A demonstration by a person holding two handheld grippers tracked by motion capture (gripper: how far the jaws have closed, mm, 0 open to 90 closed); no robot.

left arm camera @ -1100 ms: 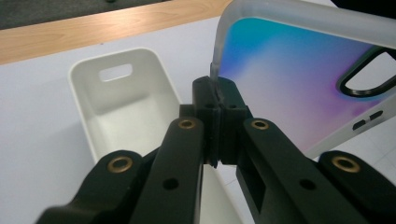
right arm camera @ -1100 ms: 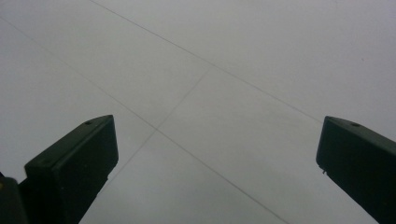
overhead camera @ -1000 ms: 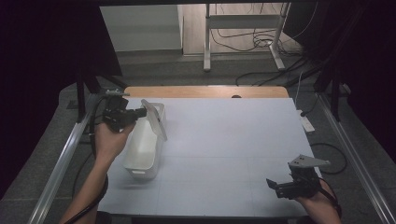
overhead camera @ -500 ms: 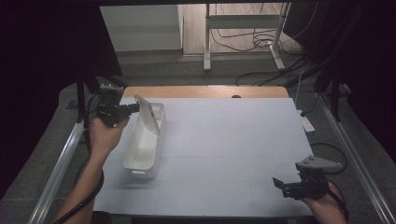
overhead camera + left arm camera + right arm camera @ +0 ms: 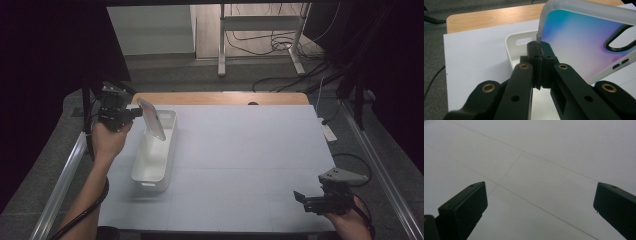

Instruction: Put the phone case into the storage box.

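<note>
On the white table cover (image 5: pixel 250 165), with grey floor and cables beyond, we see a long white tray (image 5: pixel 155 150) at the left. Our left gripper (image 5: pixel 131 114) is clamped on the edge of a phone case (image 5: pixel 152 119), blue to pink in colour, holding it upright over the tray's far end. Since a second ago this hand has drifted left and farther, the case with it. The right gripper (image 5: pixel 299 197) hovers near the right corner, jaws wide apart, nothing between them.
</note>
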